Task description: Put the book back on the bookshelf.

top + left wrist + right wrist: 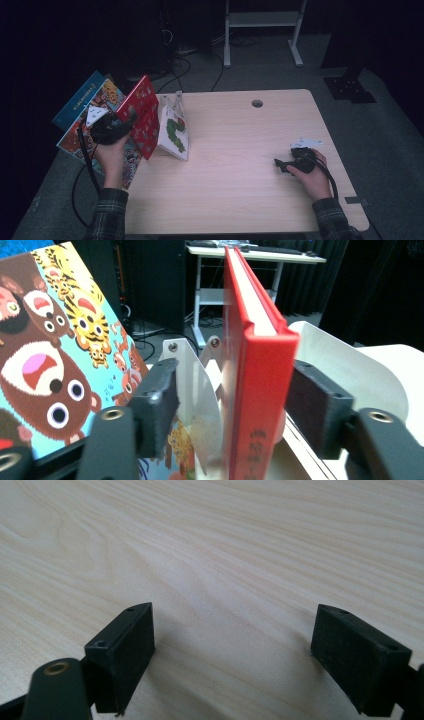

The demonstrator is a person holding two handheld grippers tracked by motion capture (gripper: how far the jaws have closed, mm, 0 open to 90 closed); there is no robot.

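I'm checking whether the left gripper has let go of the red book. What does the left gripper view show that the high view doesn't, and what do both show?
Left gripper view: a gap between the left gripper pads and the red hardcover book's spine, the right pad close, with a white curved rack divider between the jaws.

High view: the light wooden table, the right gripper resting on it, and a white caterpillar picture book.

Both: the red book upright in the rack, and the colourful animal-cover book beside it.

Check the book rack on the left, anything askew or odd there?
Yes. The red book stands between the open left tongs, with a gap at the left pad; the right pad looks at or near its cover. The animal-print books lean outward past the table edge, looking precarious.
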